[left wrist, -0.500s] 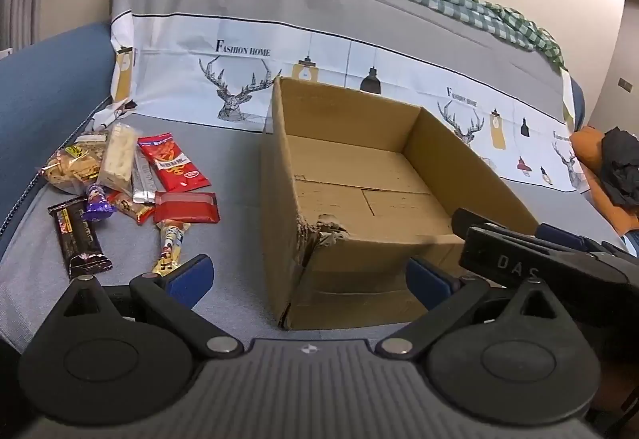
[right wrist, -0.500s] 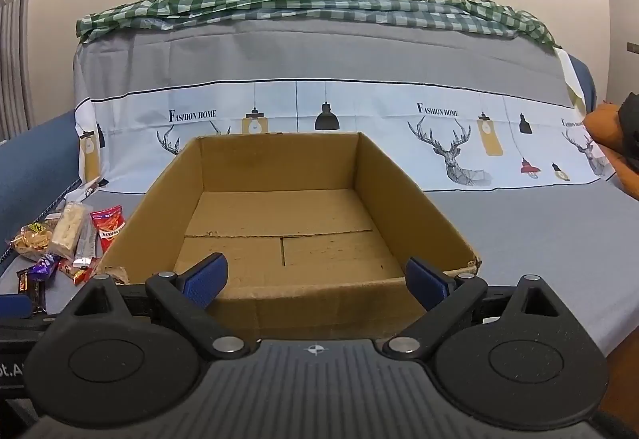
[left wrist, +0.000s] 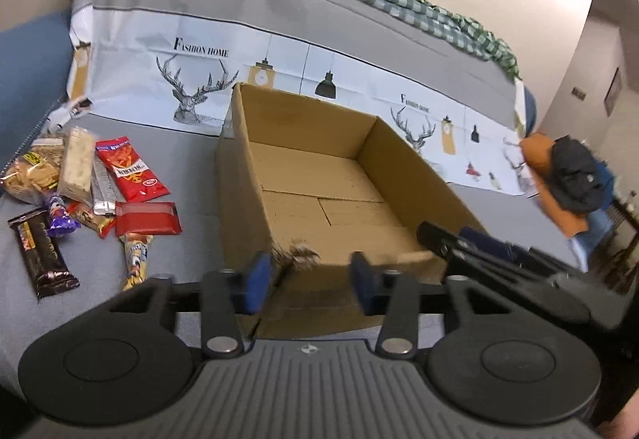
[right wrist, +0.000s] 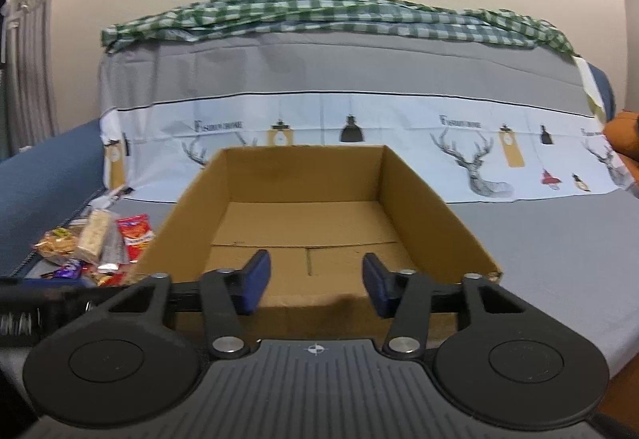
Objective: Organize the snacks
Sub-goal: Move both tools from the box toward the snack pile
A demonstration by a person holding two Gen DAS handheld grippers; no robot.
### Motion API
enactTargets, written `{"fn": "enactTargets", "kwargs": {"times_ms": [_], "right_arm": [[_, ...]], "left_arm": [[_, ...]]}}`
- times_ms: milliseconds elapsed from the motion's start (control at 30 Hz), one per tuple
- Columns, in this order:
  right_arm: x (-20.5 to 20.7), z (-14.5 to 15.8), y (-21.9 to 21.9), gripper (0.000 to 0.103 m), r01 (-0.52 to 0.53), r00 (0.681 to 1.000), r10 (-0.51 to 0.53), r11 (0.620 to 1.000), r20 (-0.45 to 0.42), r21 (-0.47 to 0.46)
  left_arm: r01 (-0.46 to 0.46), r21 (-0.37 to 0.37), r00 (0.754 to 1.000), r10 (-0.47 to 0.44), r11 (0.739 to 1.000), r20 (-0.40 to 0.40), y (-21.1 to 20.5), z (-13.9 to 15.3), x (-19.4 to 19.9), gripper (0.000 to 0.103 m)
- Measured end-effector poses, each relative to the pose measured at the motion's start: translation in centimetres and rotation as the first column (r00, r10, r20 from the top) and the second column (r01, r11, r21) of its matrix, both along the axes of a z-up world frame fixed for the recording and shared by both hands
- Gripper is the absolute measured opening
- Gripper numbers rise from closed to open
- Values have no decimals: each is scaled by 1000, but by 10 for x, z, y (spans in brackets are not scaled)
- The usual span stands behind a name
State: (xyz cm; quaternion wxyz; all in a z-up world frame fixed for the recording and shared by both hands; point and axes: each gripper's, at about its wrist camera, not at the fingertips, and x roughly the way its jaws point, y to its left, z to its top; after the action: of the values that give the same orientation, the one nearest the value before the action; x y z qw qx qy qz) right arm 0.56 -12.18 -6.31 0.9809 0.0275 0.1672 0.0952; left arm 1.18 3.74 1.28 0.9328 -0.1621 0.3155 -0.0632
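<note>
Left claw [left wrist: 306, 285] hangs with its blue pads spread and nothing between them, at the near left corner of the cardboard box [left wrist: 319, 191]. Left of the box, a heap of snacks [left wrist: 92, 195] lies on the grey bed sheet [left wrist: 187, 167]: a red chip packet [left wrist: 131, 169], a dark chocolate bar [left wrist: 42, 253]. Right claw [right wrist: 315, 285] is likewise spread and holds nothing, at the box's near wall [right wrist: 315, 309]. Orange and dark clothes [left wrist: 567, 179] sit far right
</note>
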Motion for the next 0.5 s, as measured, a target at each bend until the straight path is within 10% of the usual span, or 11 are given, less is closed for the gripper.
{"fn": "enactTargets", "kwargs": {"times_ms": [267, 500], "right_arm": [[-8, 9, 24, 49, -114, 994, 114, 993, 0, 10], [-15, 15, 67, 49, -249, 968, 249, 968, 19, -11]], "left_arm": [[-106, 24, 994, 106, 994, -36, 93, -22, 16, 34], [-299, -153, 952, 283, 942, -118, 164, -59, 16, 35]]}}
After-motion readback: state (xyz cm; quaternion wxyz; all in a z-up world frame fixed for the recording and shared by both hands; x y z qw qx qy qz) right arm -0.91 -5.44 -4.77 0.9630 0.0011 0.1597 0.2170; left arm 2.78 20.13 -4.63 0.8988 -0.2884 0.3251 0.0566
